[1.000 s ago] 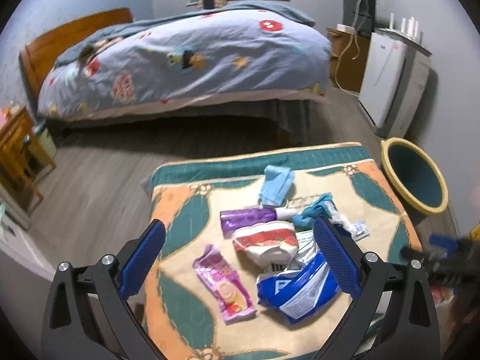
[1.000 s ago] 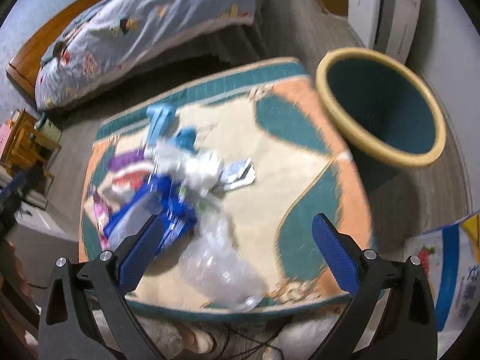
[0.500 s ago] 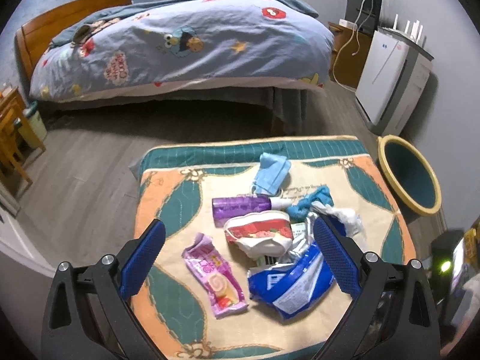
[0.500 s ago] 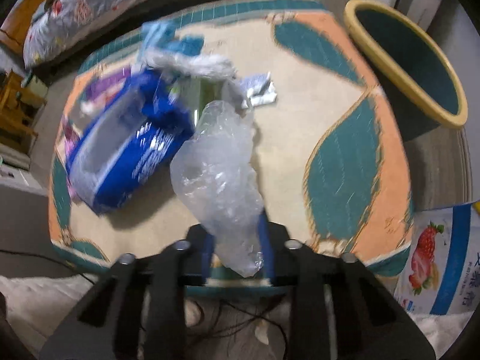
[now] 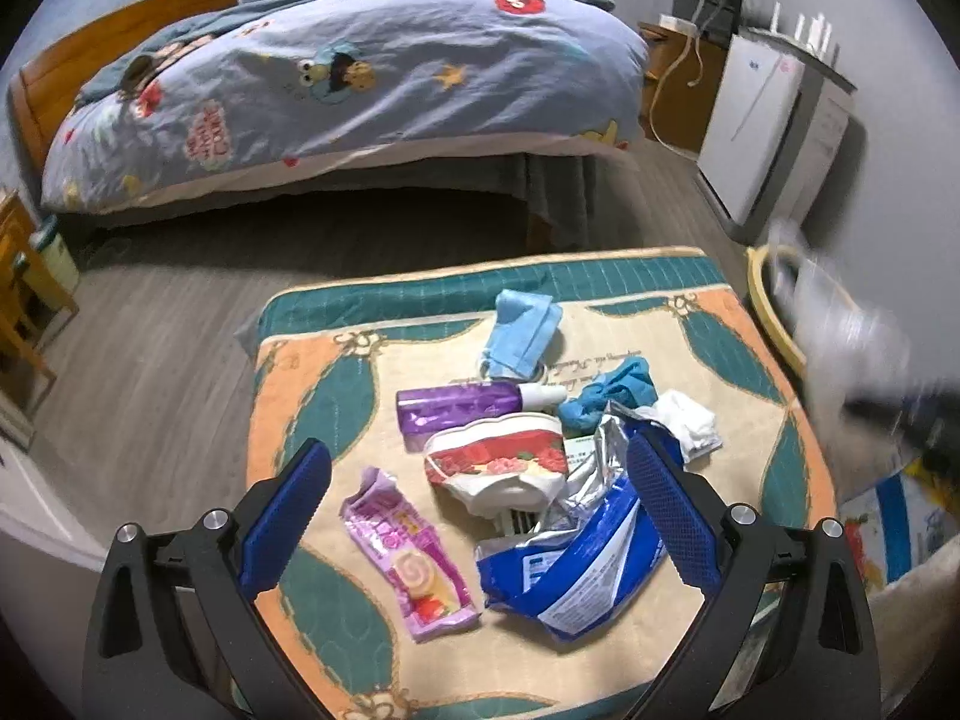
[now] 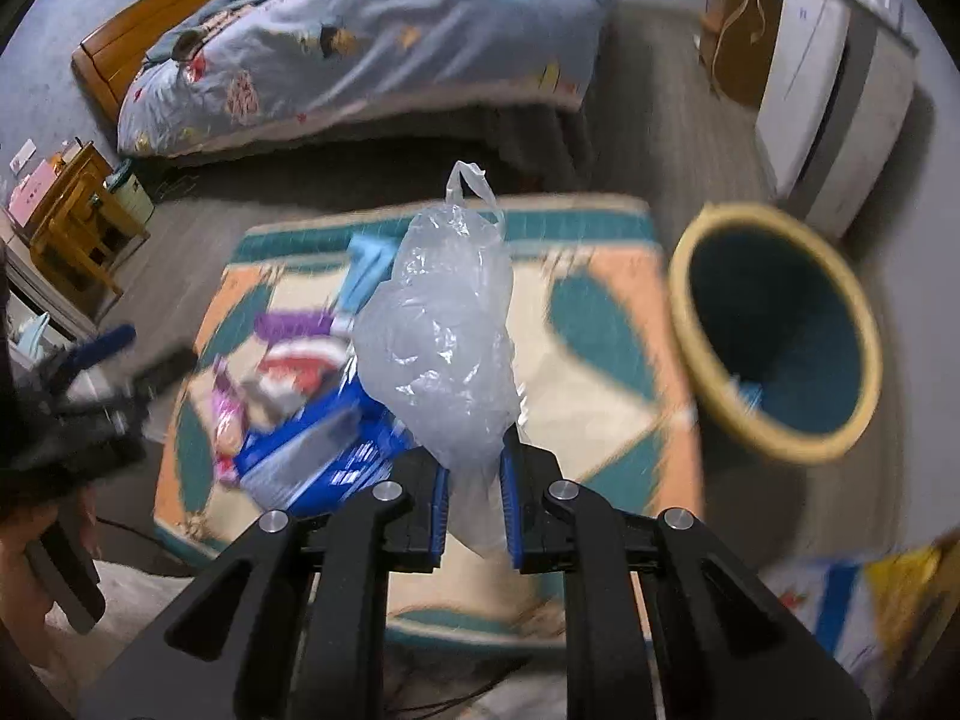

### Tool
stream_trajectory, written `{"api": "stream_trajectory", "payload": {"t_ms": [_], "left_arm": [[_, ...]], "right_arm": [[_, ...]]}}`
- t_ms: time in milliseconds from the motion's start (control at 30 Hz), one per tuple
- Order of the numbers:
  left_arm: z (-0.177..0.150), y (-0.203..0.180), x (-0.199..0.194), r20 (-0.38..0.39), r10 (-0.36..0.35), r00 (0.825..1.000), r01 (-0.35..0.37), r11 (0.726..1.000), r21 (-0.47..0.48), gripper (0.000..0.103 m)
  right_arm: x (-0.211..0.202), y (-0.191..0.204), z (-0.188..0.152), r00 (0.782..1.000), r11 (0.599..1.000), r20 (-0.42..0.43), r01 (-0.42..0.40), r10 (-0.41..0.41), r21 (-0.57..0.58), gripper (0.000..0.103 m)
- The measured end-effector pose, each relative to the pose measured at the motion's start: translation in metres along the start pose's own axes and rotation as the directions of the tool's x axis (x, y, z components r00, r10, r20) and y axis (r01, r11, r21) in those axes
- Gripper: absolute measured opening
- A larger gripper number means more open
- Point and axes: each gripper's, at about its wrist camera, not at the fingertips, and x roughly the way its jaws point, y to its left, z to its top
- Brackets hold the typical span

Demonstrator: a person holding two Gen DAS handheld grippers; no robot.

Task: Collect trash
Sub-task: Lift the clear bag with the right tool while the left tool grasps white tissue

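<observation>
1. This is a bedroom in a home: a bed (image 5: pixel 336 90) with a wooden headboard (image 5: pixel 120 30) fills the far side, under a blue cartoon-print duvet (image 6: pixel 372 42).
2. A small wooden side table (image 6: pixel 78 210) stands beside the bed.
3. Grey wood-look flooring (image 5: pixel 150 330) runs between the bed and a low patterned mat (image 5: pixel 312 372).
4. A white appliance (image 5: pixel 762 120) stands against the wall.
</observation>
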Motion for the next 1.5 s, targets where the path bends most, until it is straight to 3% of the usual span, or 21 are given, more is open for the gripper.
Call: {"api": "stream_trajectory", "payload": {"t_ms": [133, 267, 500, 733, 800, 933, 1033, 1133, 1167, 1333, 1500], "left_arm": [[-0.001, -0.013, 0.012, -0.02, -0.006, 1.0, 0.007, 0.999, 0.05, 0.098], [0.002, -0.037, 0.021, -0.018, -0.044, 0.999, 0.046, 0.992, 0.116, 0.098], [0.01, -0.1, 0.044, -0.033, -0.118, 0.992, 0.123, 0.949, 0.29, 0.098], [0.008, -0.138, 0.086, -0.094, -0.162, 0.982, 0.184, 0.927, 0.328, 0.093], [0.004, -0.147, 0.097, -0.127, -0.18, 0.975, 0.213, 0.915, 0.344, 0.078], [-0.003, -0.161, 0.116, -0.181, -0.139, 0.974, 0.202, 0.89, 0.408, 0.069], [-0.002, -0.159, 0.126, -0.214, -0.138, 0.967, 0.213, 0.898, 0.386, 0.055], [0.0, -0.155, 0.128, -0.229, -0.148, 0.962, 0.226, 0.903, 0.365, 0.03], [0.0, -0.154, 0.128, -0.231, -0.152, 0.961, 0.23, 0.904, 0.361, 0.013], [0.005, -0.15, 0.117, -0.204, -0.173, 0.963, 0.237, 0.907, 0.348, 0.009], [0.017, -0.145, 0.091, -0.122, -0.217, 0.969, 0.245, 0.916, 0.319, 0.009]], "right_arm": [[0.0, -0.019, 0.02, 0.999, 0.999, 0.042, 0.033, -0.033, -0.007, 0.014], [0.012, -0.046, 0.02, 0.998, 0.988, 0.029, -0.06, 0.056, 0.141, 0.014], [0.015, -0.061, 0.024, 0.995, 0.977, 0.047, -0.092, 0.085, 0.19, 0.014], [0.025, -0.085, 0.026, 0.995, 0.968, 0.033, -0.094, 0.089, 0.234, 0.014], [0.028, -0.093, 0.025, 0.995, 0.96, 0.026, -0.101, 0.098, 0.261, 0.014], [0.034, -0.108, 0.024, 0.992, 0.942, 0.015, -0.123, 0.124, 0.311, 0.014], [0.035, -0.112, 0.026, 0.991, 0.938, 0.018, -0.133, 0.134, 0.321, 0.014], [0.035, -0.111, 0.026, 0.99, 0.939, 0.02, -0.14, 0.141, 0.313, 0.014], [0.035, -0.111, 0.026, 0.989, 0.939, 0.019, -0.142, 0.143, 0.312, 0.014], [0.032, -0.111, 0.027, 0.986, 0.934, 0.029, -0.162, 0.162, 0.318, 0.014], [0.025, -0.114, 0.029, 0.986, 0.933, 0.056, -0.169, 0.159, 0.318, 0.014]]}}
